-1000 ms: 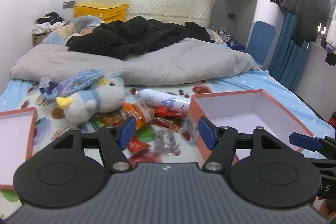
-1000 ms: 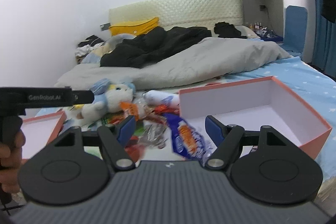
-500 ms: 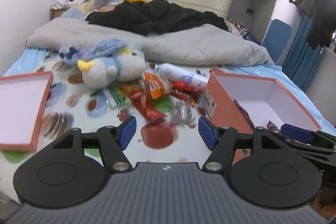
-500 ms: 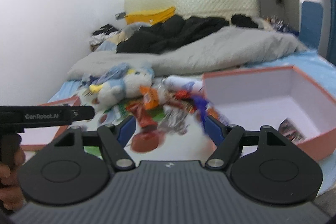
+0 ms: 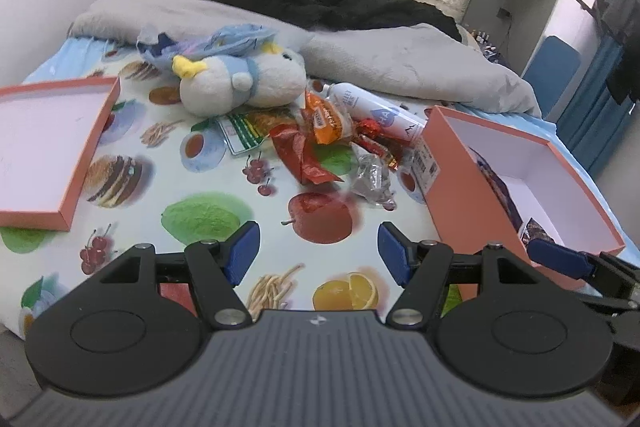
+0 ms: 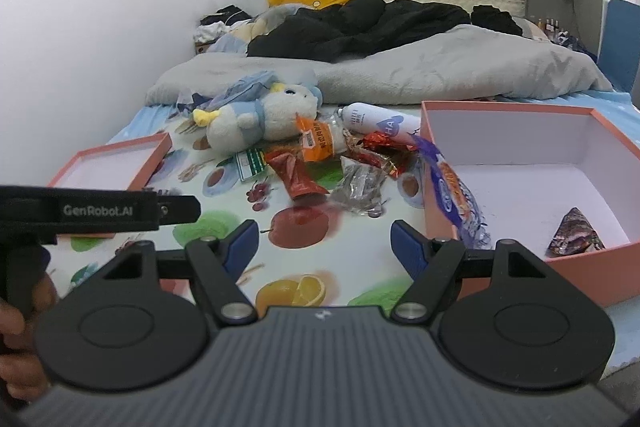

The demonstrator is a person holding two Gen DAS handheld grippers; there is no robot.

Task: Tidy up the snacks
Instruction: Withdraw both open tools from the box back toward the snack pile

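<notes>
Left gripper [image 5: 316,253]: you held it with its jaws well apart and nothing between them, over the fruit-print sheet [image 5: 208,215].
Right gripper [image 6: 322,249]: you held it spread wide too, gripping nothing, the same sheet under it.
Snack pile [image 5: 340,143]: it lay ahead of both your grippers, well apart from the fingertips; a red packet [image 5: 304,157], an orange packet [image 5: 328,119] and a clear wrapper [image 5: 372,181] were tangled there.
Pink box [image 6: 592,259]: it stood open just right of your right gripper, a dark packet [image 6: 574,233] on its floor.
Blue-and-orange packet [image 6: 454,197]: it hung over the box's near-left wall.
Lid [image 5: 48,147]: it lay ahead-left of your left gripper.
Plush toy [image 5: 240,83]: it rested beyond the pile, touching it.
White bottle [image 6: 376,121]: it lay on its side behind the snacks.
</notes>
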